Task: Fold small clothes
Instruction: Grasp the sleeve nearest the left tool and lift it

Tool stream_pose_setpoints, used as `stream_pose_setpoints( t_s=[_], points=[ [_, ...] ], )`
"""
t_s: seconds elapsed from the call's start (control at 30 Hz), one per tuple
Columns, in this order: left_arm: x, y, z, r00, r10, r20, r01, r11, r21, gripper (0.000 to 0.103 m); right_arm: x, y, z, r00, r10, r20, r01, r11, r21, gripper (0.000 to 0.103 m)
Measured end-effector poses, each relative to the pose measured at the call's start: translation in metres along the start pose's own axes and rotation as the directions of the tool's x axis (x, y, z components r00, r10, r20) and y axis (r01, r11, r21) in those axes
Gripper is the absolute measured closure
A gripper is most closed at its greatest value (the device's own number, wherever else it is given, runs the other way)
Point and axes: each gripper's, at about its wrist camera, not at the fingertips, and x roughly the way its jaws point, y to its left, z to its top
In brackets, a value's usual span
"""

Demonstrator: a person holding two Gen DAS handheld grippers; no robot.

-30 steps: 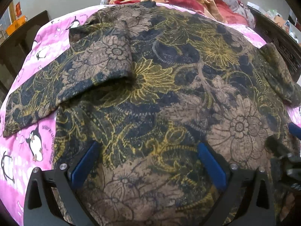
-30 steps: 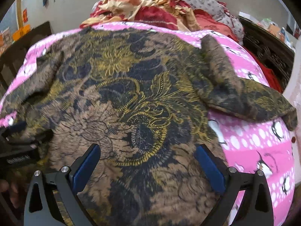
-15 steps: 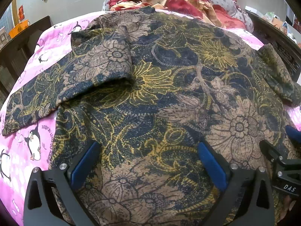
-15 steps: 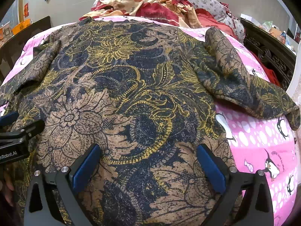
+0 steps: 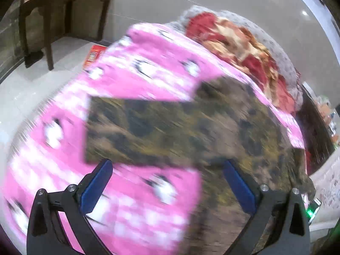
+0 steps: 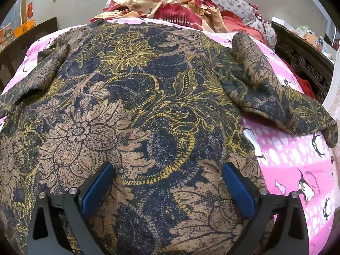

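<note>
Heavy motion blur is smearing the whole left wrist view, so the pink bedsheet (image 5: 131,80) and the patterned garment (image 5: 191,125) are reading as streaks, while two small glints are showing on the wall at upper right. The right wrist view is staying sharp under even, soft indoor light, with fisheye bending and dark vignetting crowding its corners.

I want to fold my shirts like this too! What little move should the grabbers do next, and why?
Probably the left gripper should reach the left sleeve of the dark floral-print fabric shirt and fold it inward. Both grippers are open and empty, the shirt lies flat on the pink penguin-print blanket, and both sleeves stick out sideways. The left view is blurred, so this is a guess.
</note>
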Motion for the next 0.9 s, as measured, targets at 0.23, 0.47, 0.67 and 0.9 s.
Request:
stream_pose_setpoints(
  t_s=[0.23,0.47,0.67,0.9],
  points=[
    [0.035,0.097,0.012,0.993,-0.111,-0.039,0.093,0.946,-0.311,0.0,0.0,-0.001,0.0,1.0,0.001,-0.001,-0.001,1.0,0.0,0.0],
    [0.053,0.113,0.012,0.98,-0.199,0.017,0.19,0.901,-0.391,0.0,0.001,-0.001,0.0,1.0,0.001,-0.002,-0.001,1.0,-0.001,0.0],
    [0.059,0.081,0.014,0.969,-0.246,-0.028,0.224,0.919,-0.324,0.007,0.002,0.0,0.001,1.0,-0.002,-0.004,0.002,1.0,-0.005,0.0],
    [0.066,0.095,0.005,0.994,-0.109,-0.016,0.095,0.921,-0.378,0.086,0.002,0.0,0.001,1.0,-0.001,-0.003,0.0,1.0,-0.004,0.0]
  ],
)
